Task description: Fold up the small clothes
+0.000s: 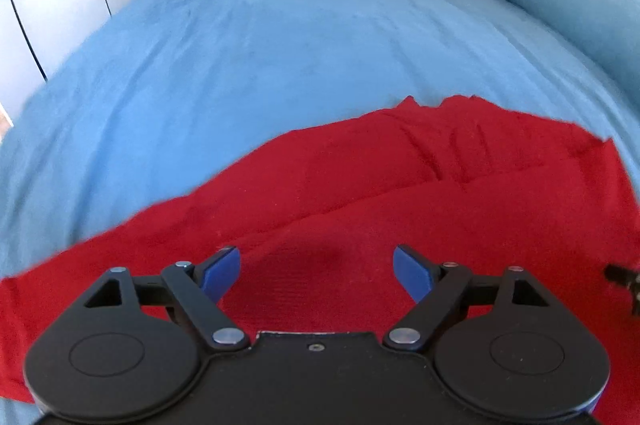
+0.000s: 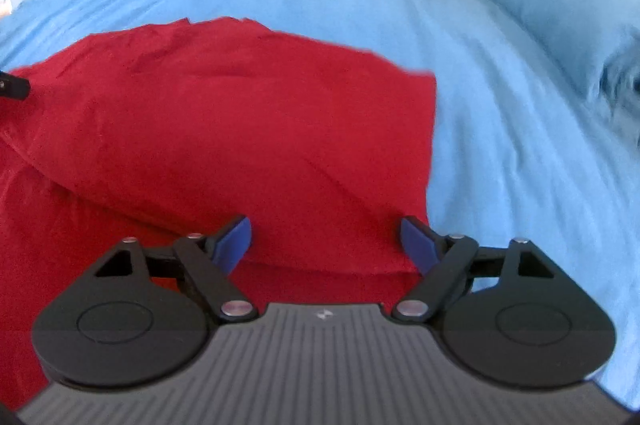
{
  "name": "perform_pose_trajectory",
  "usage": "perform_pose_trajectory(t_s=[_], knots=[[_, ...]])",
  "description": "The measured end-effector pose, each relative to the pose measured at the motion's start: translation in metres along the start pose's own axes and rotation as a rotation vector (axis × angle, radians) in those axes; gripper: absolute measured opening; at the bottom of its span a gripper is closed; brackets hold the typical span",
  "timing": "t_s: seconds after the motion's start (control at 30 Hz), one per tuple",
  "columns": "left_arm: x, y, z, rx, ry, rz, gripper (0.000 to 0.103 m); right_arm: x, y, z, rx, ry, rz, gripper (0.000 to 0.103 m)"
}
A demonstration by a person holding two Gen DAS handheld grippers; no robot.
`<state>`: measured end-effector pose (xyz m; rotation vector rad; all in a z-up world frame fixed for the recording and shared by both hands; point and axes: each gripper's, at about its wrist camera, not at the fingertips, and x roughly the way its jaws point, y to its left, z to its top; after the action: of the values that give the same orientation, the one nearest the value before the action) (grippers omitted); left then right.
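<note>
Lying folded over on the blue bedspread (image 1: 280, 45), the red garment (image 1: 360, 185) spreads beneath both grippers. The left gripper (image 1: 317, 271) and right gripper (image 2: 326, 239) hover with fingers apart, gripping nothing, though contact with the cloth is perhaps unclear.

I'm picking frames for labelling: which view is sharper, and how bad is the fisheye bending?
Left wrist view: fairly sharp; folds in the red garment read clearly, slight softness along its edge; the bed bulges strongly and the corners are dark. Right wrist view: softer, with smearing at the bolster and right edge; same bulge. Both show even daylight, no glare.
</note>
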<state>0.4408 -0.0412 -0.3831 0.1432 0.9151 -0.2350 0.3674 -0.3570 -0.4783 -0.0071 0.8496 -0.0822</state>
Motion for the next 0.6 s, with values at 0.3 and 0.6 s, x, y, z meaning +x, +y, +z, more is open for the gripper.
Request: perform_pose_trajectory(t_s=[0.3, 0.6], knots=[[0.031, 0.002, 0.005, 0.023, 0.061, -0.022, 0.09, -0.01, -0.033, -0.007, 0.14, 0.011, -0.05, 0.103], [0.029, 0.041, 0.013, -0.137, 0.024, 0.027, 0.095, -0.037, -0.002, 0.01, 0.047, -0.098, -0.026, 0.103]])
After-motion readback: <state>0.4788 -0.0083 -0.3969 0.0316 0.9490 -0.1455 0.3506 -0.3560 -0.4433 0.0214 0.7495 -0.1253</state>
